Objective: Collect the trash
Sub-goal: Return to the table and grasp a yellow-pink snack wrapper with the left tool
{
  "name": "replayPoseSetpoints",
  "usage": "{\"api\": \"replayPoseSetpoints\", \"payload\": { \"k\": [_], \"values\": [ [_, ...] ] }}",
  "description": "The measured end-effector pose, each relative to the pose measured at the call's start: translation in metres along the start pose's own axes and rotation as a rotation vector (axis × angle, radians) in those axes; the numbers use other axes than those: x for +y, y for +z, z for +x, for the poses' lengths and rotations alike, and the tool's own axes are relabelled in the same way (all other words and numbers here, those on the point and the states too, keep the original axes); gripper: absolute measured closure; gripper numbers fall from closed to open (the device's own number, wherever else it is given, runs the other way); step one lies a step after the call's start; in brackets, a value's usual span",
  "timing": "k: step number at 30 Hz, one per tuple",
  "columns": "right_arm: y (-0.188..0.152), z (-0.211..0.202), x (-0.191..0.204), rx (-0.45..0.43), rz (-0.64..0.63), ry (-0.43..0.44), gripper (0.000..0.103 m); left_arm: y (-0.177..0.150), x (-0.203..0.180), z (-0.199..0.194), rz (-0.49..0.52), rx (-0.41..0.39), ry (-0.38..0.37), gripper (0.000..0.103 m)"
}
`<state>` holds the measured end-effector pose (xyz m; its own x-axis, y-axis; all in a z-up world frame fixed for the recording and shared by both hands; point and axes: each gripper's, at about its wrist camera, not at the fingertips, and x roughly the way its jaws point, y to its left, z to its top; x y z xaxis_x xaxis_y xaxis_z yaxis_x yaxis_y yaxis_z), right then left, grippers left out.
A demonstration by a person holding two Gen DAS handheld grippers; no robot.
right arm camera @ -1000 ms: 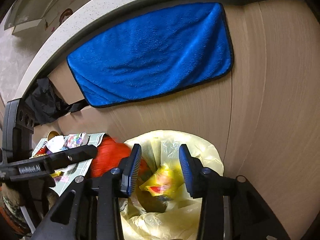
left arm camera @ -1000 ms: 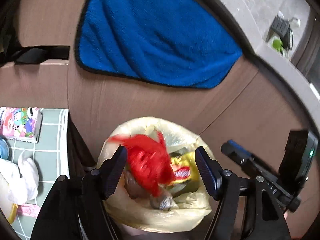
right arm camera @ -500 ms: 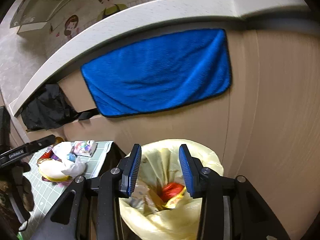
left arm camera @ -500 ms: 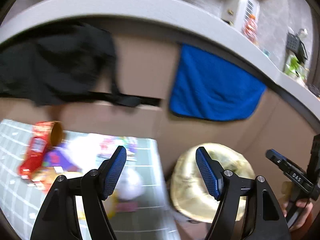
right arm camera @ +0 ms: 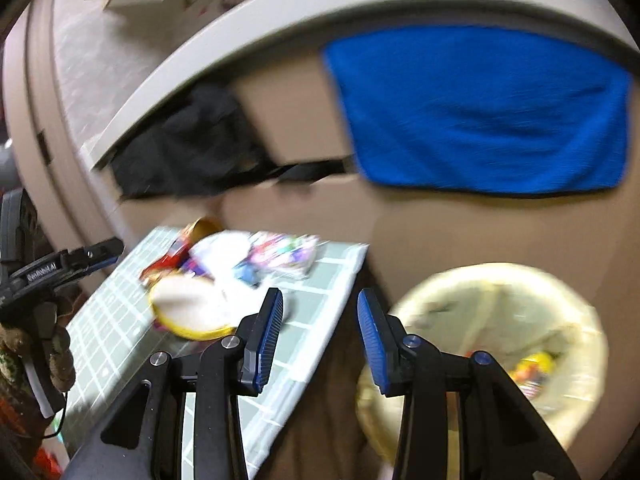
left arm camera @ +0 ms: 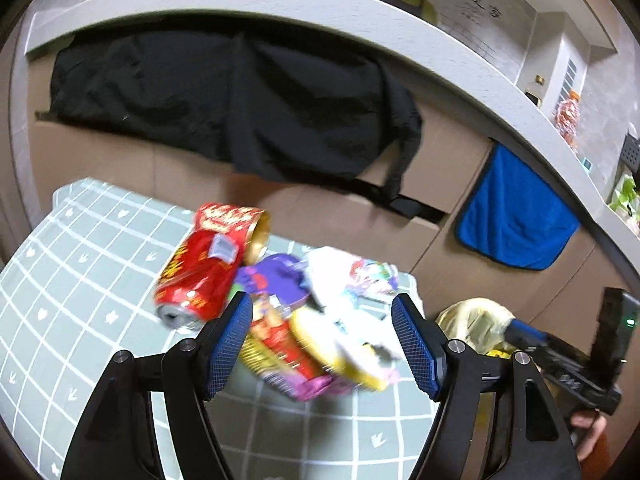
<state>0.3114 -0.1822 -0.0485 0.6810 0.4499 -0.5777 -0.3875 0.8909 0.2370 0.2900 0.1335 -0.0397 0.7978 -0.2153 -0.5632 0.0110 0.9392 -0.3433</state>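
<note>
While both grippers, left gripper (left arm camera: 322, 340) and right gripper (right arm camera: 320, 336), stand parted and empty, listed: red can (left arm camera: 208, 268), light, crushable, slick, best grasped across its body, lying with soft wrappers (left arm camera: 304, 344) on checked table (left arm camera: 80, 264) beside yellow-lined bin (right arm camera: 500, 344).

Left tongs (left arm camera: 322, 344): black arms, flat pads faced in ribbed blue, silver round-head screws at the pivots.
Right tongs (right arm camera: 320, 340): same build; black linkage arms, blue-edged pads, silver screws, one blue-tinted.
Left tongs from the right wrist view: black body with white lettering, too blurred to read; blue-tipped fingers (right arm camera: 105, 256); a thin cable hangs below.
Right tongs from the left wrist view: black housing, small green light, blue pad edge, white lettering on the arm.
Sleeve (right arm camera: 56, 356): mottled brown and green at the left hand.
</note>
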Motion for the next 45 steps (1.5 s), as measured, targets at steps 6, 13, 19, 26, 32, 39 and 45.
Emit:
{"api": "replayPoseSetpoints", "payload": {
  "k": [6, 13, 19, 26, 32, 39, 45],
  "values": [
    [0.008, 0.087, 0.048, 0.124, -0.136, 0.081, 0.066, -0.015, 0.039, -0.018, -0.035, 0.028, -0.003, 0.031],
    [0.01, 0.163, 0.064, 0.292, -0.124, 0.12, 0.066, -0.035, 0.075, -0.04, -0.059, 0.039, 0.018, 0.031],
    [-0.016, 0.148, 0.113, 0.333, -0.168, 0.27, 0.068, -0.044, 0.094, -0.047, -0.106, 0.051, -0.001, 0.031],
    [-0.029, 0.121, 0.145, 0.304, -0.191, 0.299, 0.068, -0.052, 0.096, -0.057, -0.164, 0.067, -0.062, 0.031],
    [-0.012, 0.071, 0.131, 0.139, -0.191, 0.221, 0.065, -0.061, 0.104, -0.06, -0.221, 0.091, -0.046, 0.031],
    [-0.026, 0.045, 0.118, 0.116, -0.186, 0.183, 0.065, -0.074, 0.098, -0.019, -0.313, 0.202, -0.041, 0.033],
    [-0.054, 0.026, 0.112, 0.133, -0.225, 0.156, 0.065, -0.076, 0.096, 0.009, -0.344, 0.256, 0.003, 0.075]
  ]
}}
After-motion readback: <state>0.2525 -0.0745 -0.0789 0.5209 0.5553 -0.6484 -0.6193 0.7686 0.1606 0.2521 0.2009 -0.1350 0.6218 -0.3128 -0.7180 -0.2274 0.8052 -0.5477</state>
